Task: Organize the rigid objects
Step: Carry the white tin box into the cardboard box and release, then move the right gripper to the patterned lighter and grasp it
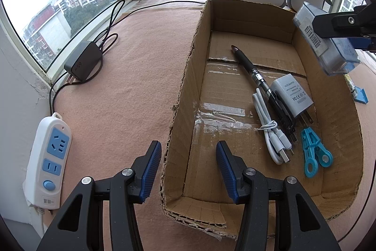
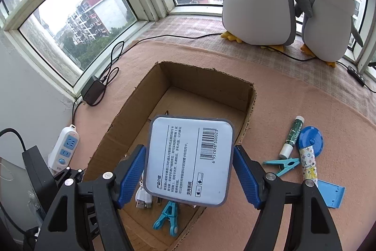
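Box held: clear plastic box [image 2: 189, 160] with a printed white label and a barcode, clamped by its 2 side edges between the blue pads of the right gripper [image 2: 189, 171]; label faces the camera, tilted.
Position of box: hangs above the open cardboard box [image 2: 249, 107], over its near end; seen from the left wrist view, high beside the right wall, not touching it.
Reason for hold: side grip leaves the underside free, judged suited to lowering flat onto the floor of the carton.
Left gripper [image 1: 189, 171]: jaws apart with nothing between them, straddling the near left wall of the carton without pressing on it; judged to be standing by or steadying.
Already inside: black pen [image 1: 260, 84], white charger plug [image 1: 292, 95], coiled white cable [image 1: 270, 131], 1 blue clothes peg [image 1: 315, 149], all grouped toward the right side.
Free space: left half of the carton floor bare apart from tape strips; judged the likely spot for the plastic case.
Left outside: glue stick [image 2: 292, 137], round blue tape measure [image 2: 310, 139], patterned tube [image 2: 309, 165], second clothes peg [image 2: 283, 164], flat blue piece [image 2: 333, 195], lying close together on the pink cloth [image 2: 293, 95] right of the carton.
Stage: sorting judged about half done.
Risk: case could land on the cable or peg if lowered straight down.
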`<state>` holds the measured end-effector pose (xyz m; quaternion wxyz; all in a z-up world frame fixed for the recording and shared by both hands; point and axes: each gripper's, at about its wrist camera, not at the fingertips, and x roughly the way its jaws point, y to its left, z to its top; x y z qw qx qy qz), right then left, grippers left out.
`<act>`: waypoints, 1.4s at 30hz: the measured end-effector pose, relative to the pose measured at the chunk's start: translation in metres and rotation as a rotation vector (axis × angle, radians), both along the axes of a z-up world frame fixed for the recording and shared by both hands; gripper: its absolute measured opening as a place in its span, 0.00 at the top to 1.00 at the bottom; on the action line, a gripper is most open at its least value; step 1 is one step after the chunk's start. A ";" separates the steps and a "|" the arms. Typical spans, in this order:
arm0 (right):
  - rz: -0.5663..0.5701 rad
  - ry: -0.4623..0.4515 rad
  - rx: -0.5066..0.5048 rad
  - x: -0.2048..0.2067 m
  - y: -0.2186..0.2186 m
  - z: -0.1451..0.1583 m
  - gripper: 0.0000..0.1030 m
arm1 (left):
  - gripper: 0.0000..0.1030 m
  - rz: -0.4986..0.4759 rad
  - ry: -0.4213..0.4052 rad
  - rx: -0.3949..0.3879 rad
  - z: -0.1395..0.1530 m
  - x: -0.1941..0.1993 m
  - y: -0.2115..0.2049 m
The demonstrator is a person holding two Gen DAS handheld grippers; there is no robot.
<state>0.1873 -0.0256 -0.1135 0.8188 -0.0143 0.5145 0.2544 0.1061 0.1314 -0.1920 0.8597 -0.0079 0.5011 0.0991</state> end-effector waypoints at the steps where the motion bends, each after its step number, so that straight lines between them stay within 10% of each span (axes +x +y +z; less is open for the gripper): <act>1: 0.003 -0.001 -0.009 0.000 0.003 -0.002 0.31 | 0.49 0.000 0.000 0.000 0.000 0.000 0.000; 24: 0.001 -0.049 -0.029 0.005 0.011 0.004 0.31 | 0.49 -0.002 0.001 0.003 -0.001 0.000 -0.001; 42: -0.220 -0.090 0.040 -0.012 -0.136 0.020 0.31 | 0.49 -0.005 0.001 0.005 -0.001 0.000 -0.002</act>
